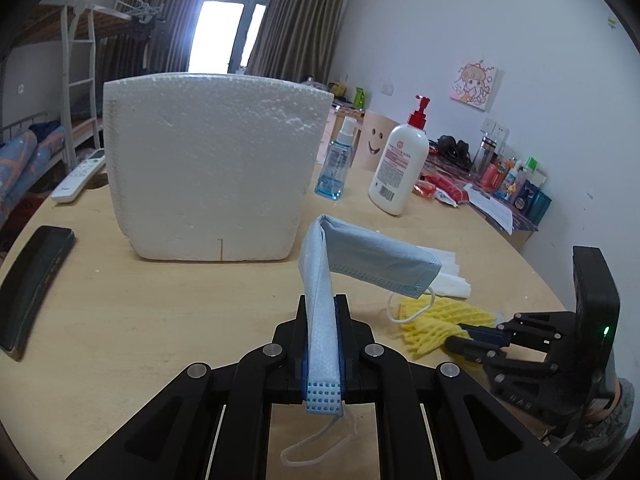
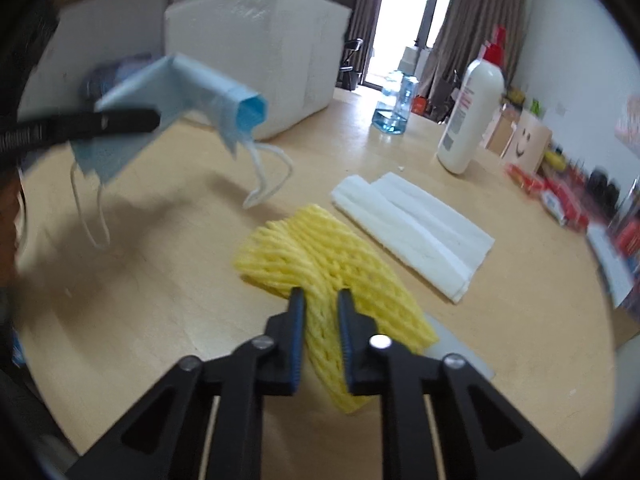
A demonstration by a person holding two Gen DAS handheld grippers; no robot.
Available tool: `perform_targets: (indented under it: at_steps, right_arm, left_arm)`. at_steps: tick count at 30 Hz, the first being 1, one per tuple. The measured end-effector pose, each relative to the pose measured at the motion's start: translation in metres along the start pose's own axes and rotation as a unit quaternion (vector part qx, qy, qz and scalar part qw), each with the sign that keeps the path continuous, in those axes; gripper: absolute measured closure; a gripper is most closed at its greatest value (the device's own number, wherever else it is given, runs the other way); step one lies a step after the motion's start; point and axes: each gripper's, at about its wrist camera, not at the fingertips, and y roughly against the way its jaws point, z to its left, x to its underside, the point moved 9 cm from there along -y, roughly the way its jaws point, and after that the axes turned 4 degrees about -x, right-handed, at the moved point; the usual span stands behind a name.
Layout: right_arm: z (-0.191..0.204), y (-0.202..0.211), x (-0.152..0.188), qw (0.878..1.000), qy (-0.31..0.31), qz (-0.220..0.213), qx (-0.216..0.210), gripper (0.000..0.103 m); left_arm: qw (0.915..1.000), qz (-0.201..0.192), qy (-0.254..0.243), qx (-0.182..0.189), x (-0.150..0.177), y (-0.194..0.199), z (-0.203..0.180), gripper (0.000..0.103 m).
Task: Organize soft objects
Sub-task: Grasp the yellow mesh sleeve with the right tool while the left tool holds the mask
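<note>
My left gripper (image 1: 322,312) is shut on a blue face mask (image 1: 360,258), held above the wooden table; the mask droops to the right and its ear loops hang down. It also shows in the right wrist view (image 2: 188,92). My right gripper (image 2: 320,300) is closed around a yellow foam net (image 2: 328,264) that lies on the table; it also shows in the left wrist view (image 1: 476,332) at the net (image 1: 436,320). A white styrofoam box (image 1: 208,164) stands on the table behind the mask. Folded white foam sheets (image 2: 416,228) lie right of the net.
A lotion pump bottle (image 1: 400,168) and a blue spray bottle (image 1: 336,164) stand right of the box. A white remote (image 1: 80,176) and a black phone (image 1: 32,280) lie at the left. Clutter lines the wall at the right (image 1: 508,184).
</note>
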Motion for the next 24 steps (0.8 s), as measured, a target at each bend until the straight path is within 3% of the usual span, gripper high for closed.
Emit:
perform_targets:
  at_steps: [4, 9, 24]
  right_arm:
    - [-0.009, 0.023, -0.009, 0.998, -0.048, -0.039, -0.03, 0.089]
    - [-0.013, 0.052, -0.021, 0.993, -0.07, -0.085, -0.032, 0.089]
    - [-0.009, 0.112, -0.034, 0.98, -0.073, -0.182, -0.031, 0.091]
  left_arm:
    - [0.9999, -0.01, 0.002, -0.005, -0.004, 0.007, 0.001, 0.093]
    - [0.9996, -0.025, -0.001, -0.013, -0.01, 0.018, 0.0, 0.093]
    - [0.9962, -0.074, -0.036, -0.029, -0.021, 0.06, -0.024, 0.093]
